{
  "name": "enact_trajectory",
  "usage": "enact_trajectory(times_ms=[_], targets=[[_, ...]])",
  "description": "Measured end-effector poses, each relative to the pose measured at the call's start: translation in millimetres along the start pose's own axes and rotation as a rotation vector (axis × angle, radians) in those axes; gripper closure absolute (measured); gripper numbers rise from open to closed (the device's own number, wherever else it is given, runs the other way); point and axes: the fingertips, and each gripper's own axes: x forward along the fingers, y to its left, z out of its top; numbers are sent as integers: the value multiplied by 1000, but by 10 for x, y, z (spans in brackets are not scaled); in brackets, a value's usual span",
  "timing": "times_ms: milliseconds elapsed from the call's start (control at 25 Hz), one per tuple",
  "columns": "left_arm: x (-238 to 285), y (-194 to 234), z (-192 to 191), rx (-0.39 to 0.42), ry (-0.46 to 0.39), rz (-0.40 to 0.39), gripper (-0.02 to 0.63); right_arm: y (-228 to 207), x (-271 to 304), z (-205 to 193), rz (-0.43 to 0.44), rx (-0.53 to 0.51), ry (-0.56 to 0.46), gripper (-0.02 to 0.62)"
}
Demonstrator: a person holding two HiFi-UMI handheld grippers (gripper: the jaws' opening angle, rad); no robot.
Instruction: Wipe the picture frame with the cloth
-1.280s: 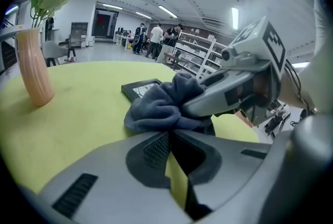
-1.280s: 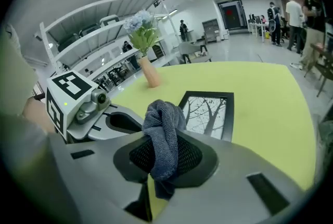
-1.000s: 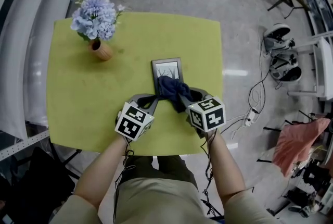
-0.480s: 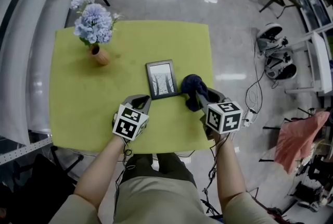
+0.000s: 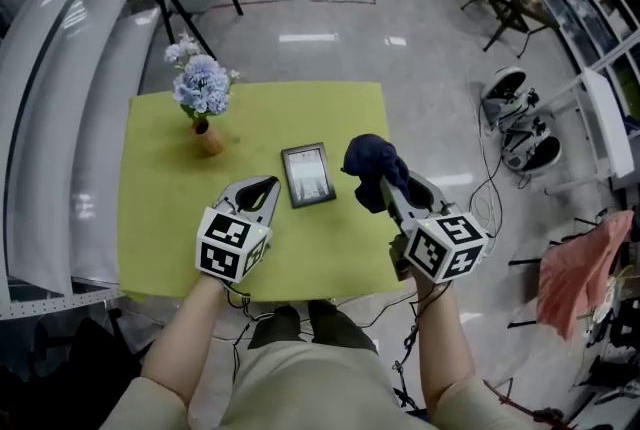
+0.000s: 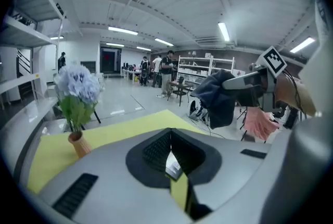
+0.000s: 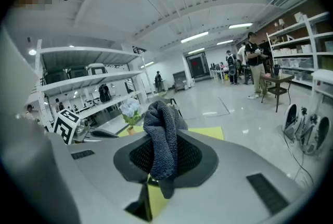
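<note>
Lifting cloth (image 5: 372, 168) off picture frame (image 5: 308, 175); wipe likely finished.
Right gripper (image 5: 392, 192) fingers clamped on cloth, centre right; left gripper (image 5: 262, 189) fingers together, empty.

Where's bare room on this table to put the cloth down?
Bare: the far strip beyond the picture frame, right of the vase; also the left side of the table. Crowded: the middle, where the left tool and the right tool with the cloth flank the frame.
</note>
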Motion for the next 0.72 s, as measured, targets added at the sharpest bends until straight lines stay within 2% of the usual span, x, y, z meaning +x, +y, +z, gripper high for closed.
enact_trajectory(times_ms=[400, 600, 720], targets=[[-958, -240, 1119, 133, -237, 72, 598, 670, -927, 1152, 43, -154, -283, 531], [-1474, -426, 1555, 196, -364, 115, 598, 946, -1333, 1458, 44, -234, -384, 531], [-1770, -479, 1696, 199, -442, 148, 598, 1124, -1476, 1488, 56, -289, -422, 531]])
